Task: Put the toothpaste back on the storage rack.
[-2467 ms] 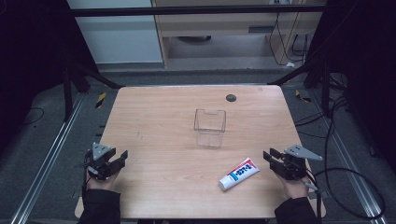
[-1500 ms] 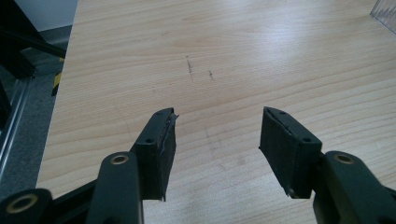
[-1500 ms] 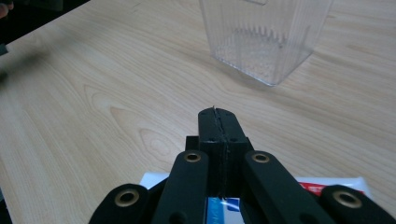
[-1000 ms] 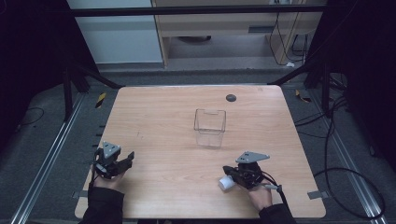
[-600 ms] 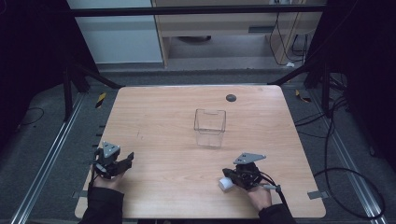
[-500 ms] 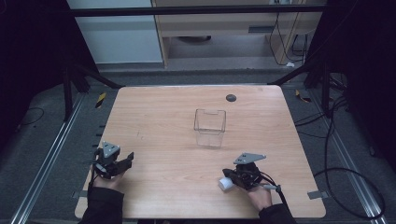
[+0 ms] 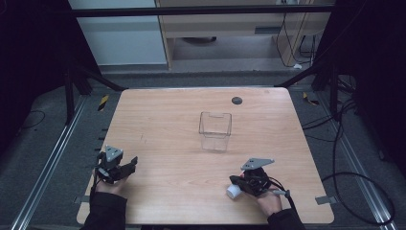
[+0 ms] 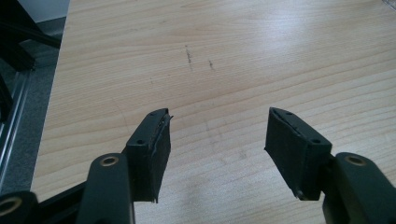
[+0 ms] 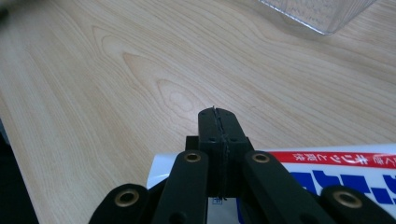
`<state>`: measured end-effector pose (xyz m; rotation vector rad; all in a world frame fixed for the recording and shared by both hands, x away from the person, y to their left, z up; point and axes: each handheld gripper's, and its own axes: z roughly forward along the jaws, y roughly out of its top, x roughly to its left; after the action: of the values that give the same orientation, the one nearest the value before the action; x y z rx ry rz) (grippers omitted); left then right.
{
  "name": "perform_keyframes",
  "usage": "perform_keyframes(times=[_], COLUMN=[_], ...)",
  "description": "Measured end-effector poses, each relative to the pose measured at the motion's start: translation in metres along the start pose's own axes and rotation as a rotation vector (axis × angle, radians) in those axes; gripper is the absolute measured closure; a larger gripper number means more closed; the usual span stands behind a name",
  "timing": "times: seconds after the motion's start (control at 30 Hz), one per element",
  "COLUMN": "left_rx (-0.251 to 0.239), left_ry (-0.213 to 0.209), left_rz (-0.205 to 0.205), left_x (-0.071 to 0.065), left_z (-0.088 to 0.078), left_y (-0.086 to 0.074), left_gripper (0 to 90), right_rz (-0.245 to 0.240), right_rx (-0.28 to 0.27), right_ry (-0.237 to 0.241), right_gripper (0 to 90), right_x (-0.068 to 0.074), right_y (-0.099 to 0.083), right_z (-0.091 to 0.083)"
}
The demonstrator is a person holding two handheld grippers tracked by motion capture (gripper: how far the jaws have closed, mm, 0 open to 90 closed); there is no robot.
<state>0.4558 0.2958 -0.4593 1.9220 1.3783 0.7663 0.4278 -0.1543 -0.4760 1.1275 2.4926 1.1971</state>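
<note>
A white toothpaste tube (image 7: 233,191) with a red band and blue letters lies near the table's front edge, right of centre. My right gripper (image 7: 234,181) rests right over it, pointing left. In the right gripper view the jaws of this gripper (image 9: 218,114) are pressed together, pad to pad, and the tube (image 9: 327,172) runs crosswise beneath them, not between them. My left gripper (image 7: 130,166) sits at the front left of the wooden table (image 7: 163,120). It stands open (image 8: 217,140) over bare wood with nothing between its fingers.
A clear plastic box (image 7: 215,130) stands upright in the middle of the table, and its corner (image 9: 317,11) shows ahead of the right gripper. A small dark disc (image 7: 236,100) lies near the far edge. Metal frame rails run along both sides.
The right gripper came in from the table's right edge to sit over the tube and has stayed there for the last second. The left gripper shifted slightly inward. The tube has barely moved.
</note>
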Motion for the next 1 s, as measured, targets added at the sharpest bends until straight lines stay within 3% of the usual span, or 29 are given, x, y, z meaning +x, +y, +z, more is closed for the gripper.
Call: perform_keyframes(times=[1.0], left_rx=[0.013], left_ry=[0.005], left_rz=[-0.009], left_x=[0.002], left_z=[0.001], left_y=[-0.001], left_gripper=[37.9], right_rz=[0.008], right_rx=[0.052], right_ry=[0.03], right_gripper=[90.0], right_x=[-0.012], right_y=[-0.015], right_z=[-0.025])
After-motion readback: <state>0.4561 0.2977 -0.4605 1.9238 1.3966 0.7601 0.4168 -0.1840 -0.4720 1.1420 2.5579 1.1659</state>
